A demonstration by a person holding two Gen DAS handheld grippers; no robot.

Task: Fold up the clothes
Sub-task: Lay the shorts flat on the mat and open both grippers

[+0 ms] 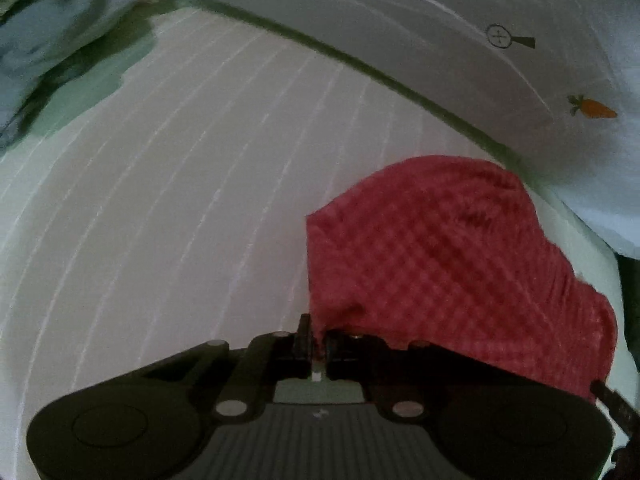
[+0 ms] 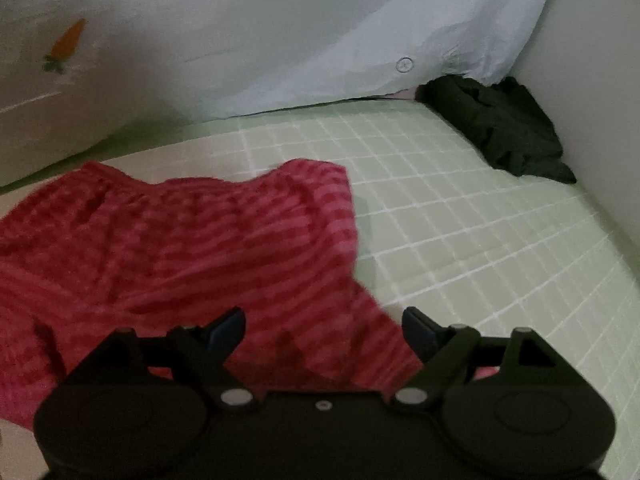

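Observation:
A red checked cloth (image 1: 448, 264) lies bunched on the pale green gridded bed sheet (image 1: 180, 200). My left gripper (image 1: 318, 338) is shut on the cloth's near edge, the fabric pinched between its two fingers. In the right wrist view the same red cloth (image 2: 180, 248) spreads over the left half of the frame. My right gripper (image 2: 322, 330) stands open just above the cloth's near right corner, which lies between its blue-padded fingers (image 2: 418, 330) without being held.
A white quilt with a carrot print (image 2: 66, 44) is heaped along the back of the bed. A dark garment (image 2: 504, 128) lies crumpled at the far right corner by the white wall (image 2: 592, 92). A light blue cloth (image 1: 52, 28) sits at the far left.

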